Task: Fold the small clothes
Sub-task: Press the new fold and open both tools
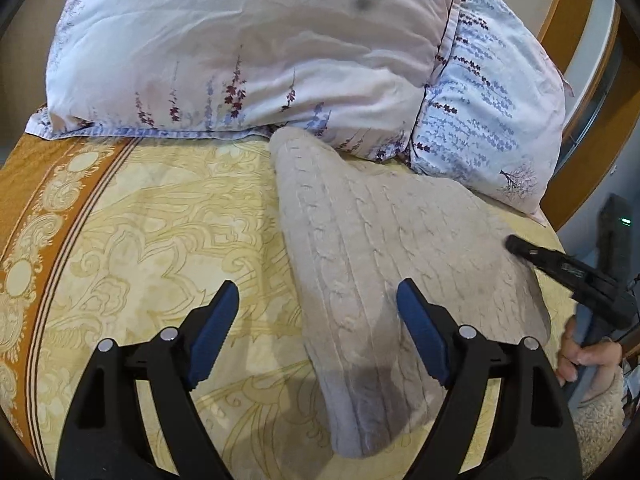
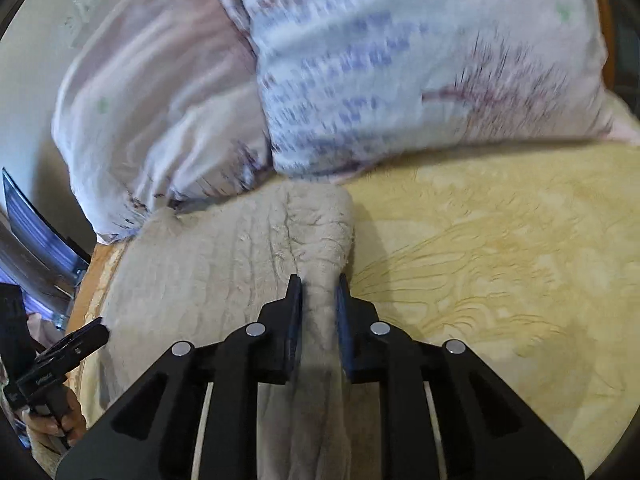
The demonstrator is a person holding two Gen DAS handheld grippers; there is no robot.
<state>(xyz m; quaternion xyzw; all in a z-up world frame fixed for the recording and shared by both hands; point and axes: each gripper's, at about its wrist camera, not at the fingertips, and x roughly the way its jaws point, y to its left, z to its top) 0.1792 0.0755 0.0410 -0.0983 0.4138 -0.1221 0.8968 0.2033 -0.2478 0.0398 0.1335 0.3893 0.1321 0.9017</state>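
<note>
two grippers work over one small garment — a beige cable-knit piece [image 1: 384,232] that lies on the yellow patterned bedsheet [image 1: 168,216], its far end touching the floral pillows [image 1: 248,52] at the head of the bed. the knit looks already doubled along its length, so the step in hand seems to be a fold partly made, with one side let go and the other pinched.

the left gripper [image 1: 318,320] stands spread wide above the near end of the knit; its blue pads [image 1: 214,320] touch nothing, and cloth lies under the gap rather than in it. the right gripper [image 2: 318,312] is nearly closed, and in its own view a raised ridge of the knit [image 2: 320,304] sits between the jaws — it reads as clamped on that folded edge, though blur softens the contact. from the left view its black tip [image 1: 560,260] shows at the garment's right border, beside the person's hand [image 1: 580,356].

the next move likely calls for the left gripper to take a fresh hold on the near end, so both can carry it over for a crosswise fold, keeping the layers aligned.

no box, basket or drawer is in sight; nothing here holds clothes.
</note>
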